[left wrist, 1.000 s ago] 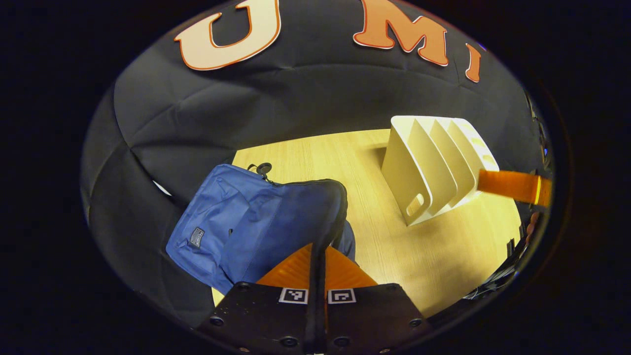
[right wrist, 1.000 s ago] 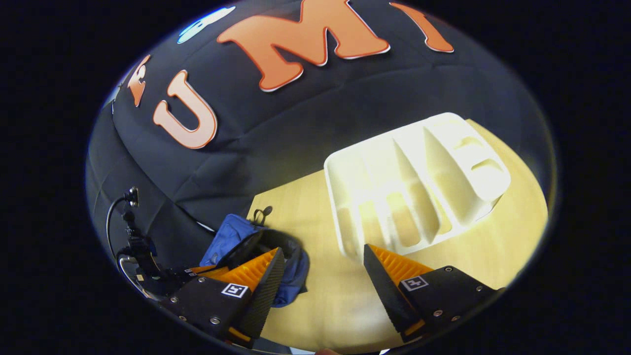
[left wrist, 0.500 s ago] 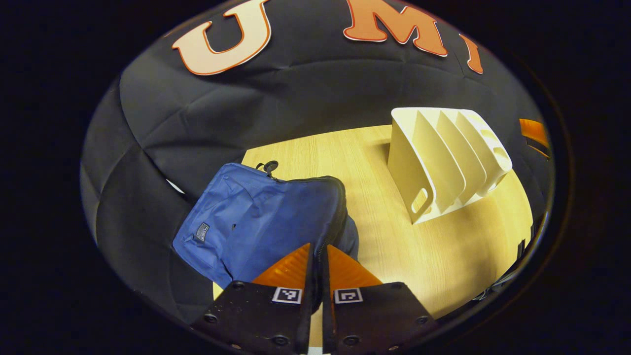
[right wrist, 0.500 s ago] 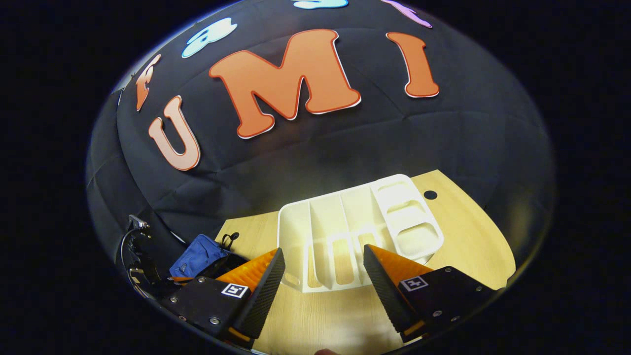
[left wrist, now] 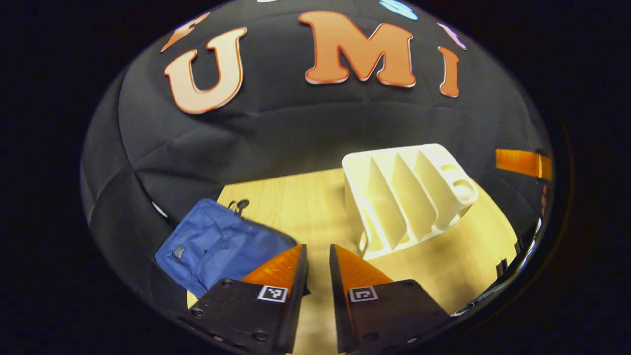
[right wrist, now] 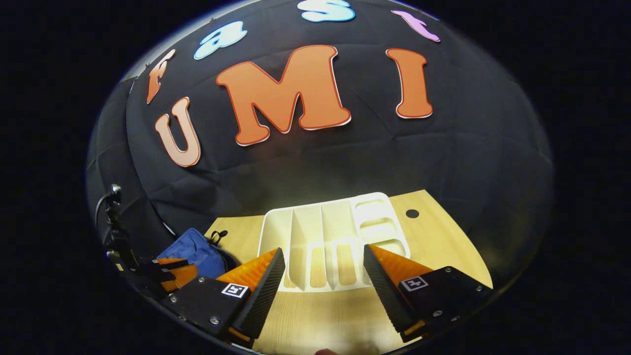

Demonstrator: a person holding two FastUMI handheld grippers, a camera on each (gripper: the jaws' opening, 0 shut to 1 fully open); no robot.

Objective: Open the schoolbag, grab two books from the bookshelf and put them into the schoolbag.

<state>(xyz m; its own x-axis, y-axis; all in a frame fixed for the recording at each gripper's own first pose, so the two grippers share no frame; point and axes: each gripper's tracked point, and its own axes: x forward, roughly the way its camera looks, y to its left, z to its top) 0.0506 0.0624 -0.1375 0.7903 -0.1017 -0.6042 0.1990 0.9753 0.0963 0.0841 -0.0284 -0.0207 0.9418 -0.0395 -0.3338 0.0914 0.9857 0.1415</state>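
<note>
Right gripper (right wrist: 323,268) jaws wide apart, empty, above the counter (right wrist: 443,236). White bookshelf (right wrist: 330,236) just ahead between them, slots bare. Blue schoolbag (right wrist: 194,249) at far left, left gripper (right wrist: 167,271) beside it.

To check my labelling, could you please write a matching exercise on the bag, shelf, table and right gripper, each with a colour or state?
Things:
1. bag
2. shelf
3. table
4. right gripper

Colour or state:
A. white
B. open
C. blue
D. pale wood

Pairs: 1-C, 2-A, 3-D, 4-B
</note>
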